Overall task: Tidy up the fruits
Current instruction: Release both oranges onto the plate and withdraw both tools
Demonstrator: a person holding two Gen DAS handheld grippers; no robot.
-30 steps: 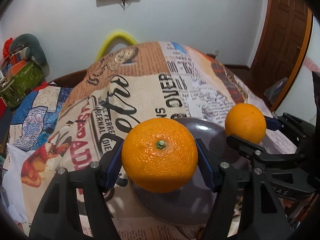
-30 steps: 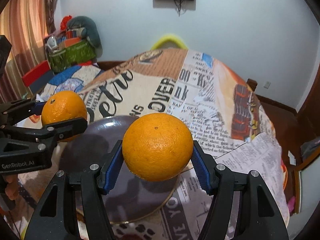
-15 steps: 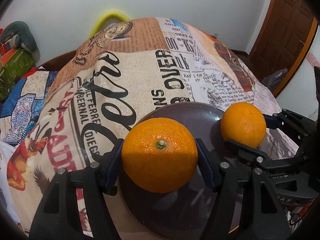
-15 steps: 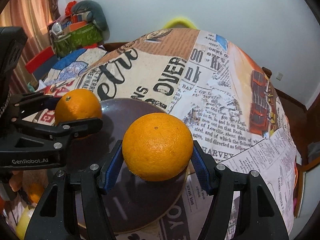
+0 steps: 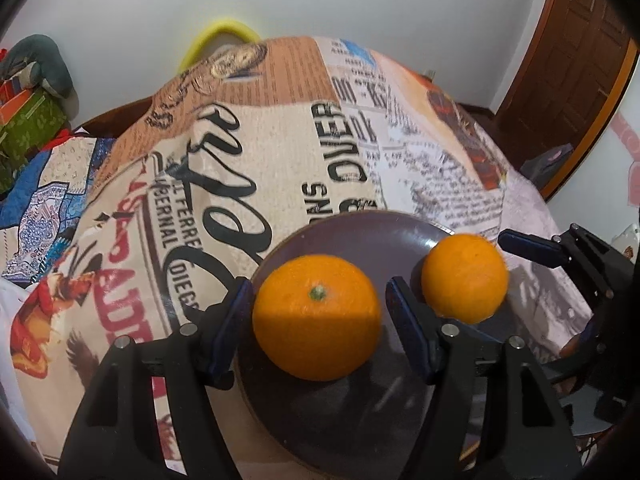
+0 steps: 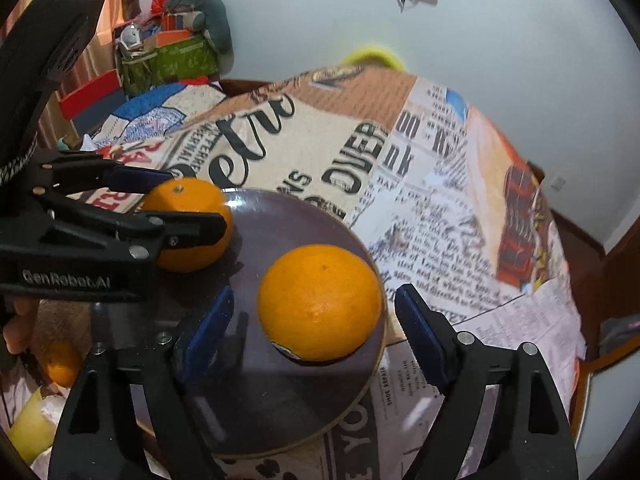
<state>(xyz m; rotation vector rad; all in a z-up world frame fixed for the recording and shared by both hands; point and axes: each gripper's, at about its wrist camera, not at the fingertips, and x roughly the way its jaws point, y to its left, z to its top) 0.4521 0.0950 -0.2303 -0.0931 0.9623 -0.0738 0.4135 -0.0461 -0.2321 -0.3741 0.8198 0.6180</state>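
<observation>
**Two oranges over the plate**

Left wrist view: left gripper (image 5: 318,316) jaws spread, clear of orange (image 5: 316,316) on plate (image 5: 360,228), lower centre.

Right wrist view: right gripper (image 6: 310,326) jaws spread around second orange (image 6: 319,302), gaps either side.

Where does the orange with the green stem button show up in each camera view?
Left wrist view: the stem orange sits low at centre, between the left claw pads.
Right wrist view: the same orange is at middle left, partly behind the left claw's near finger.
Shared landmark: the dark plate under both oranges.
</observation>
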